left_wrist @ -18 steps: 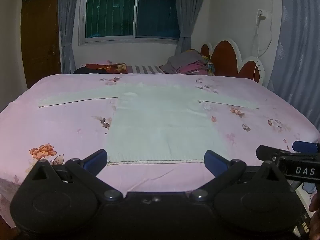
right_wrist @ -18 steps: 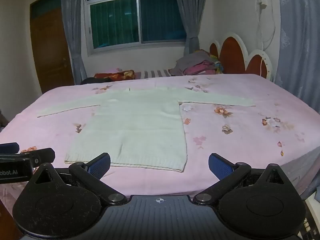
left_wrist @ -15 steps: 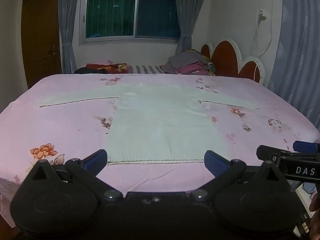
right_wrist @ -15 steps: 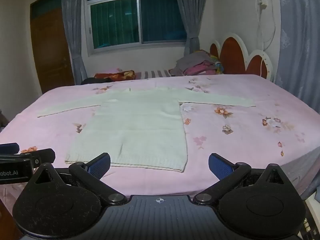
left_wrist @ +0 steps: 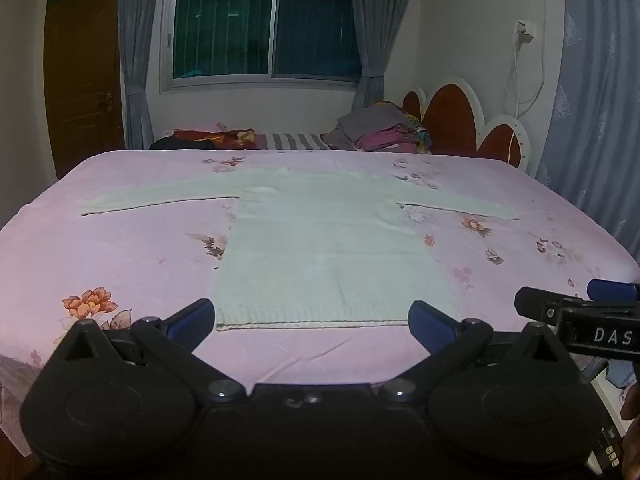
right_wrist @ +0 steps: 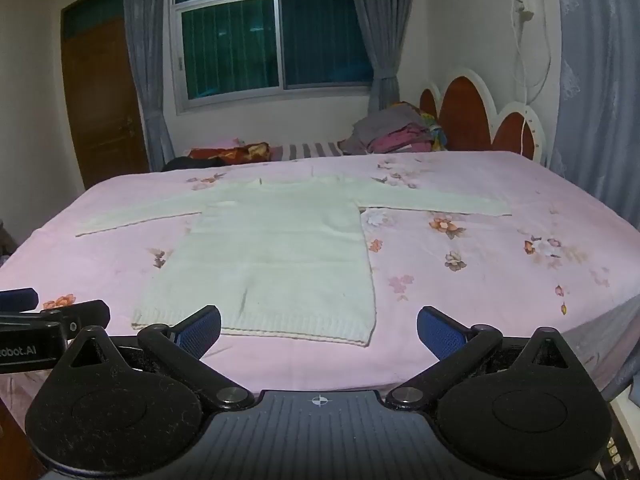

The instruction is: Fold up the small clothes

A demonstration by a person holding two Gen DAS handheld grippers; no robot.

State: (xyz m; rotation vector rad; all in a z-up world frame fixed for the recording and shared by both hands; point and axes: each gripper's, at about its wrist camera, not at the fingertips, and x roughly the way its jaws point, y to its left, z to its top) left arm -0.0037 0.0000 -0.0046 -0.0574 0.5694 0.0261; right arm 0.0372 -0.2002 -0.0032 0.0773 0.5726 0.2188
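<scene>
A pale cream knit sweater (left_wrist: 324, 248) lies flat on the pink flowered bed (left_wrist: 100, 248), both sleeves spread out sideways, hem toward me. It also shows in the right wrist view (right_wrist: 272, 256). My left gripper (left_wrist: 310, 320) is open and empty, held at the bed's near edge just short of the hem. My right gripper (right_wrist: 318, 328) is open and empty, near the hem's right corner. Each gripper shows at the edge of the other's view: the right one (left_wrist: 580, 316) and the left one (right_wrist: 44, 320).
A pile of folded clothes (left_wrist: 380, 132) and dark bedding (left_wrist: 208, 140) lie beyond the bed's far edge under the window. A red and white headboard (left_wrist: 472, 128) stands at the right. A brown door (left_wrist: 80, 80) is at the left.
</scene>
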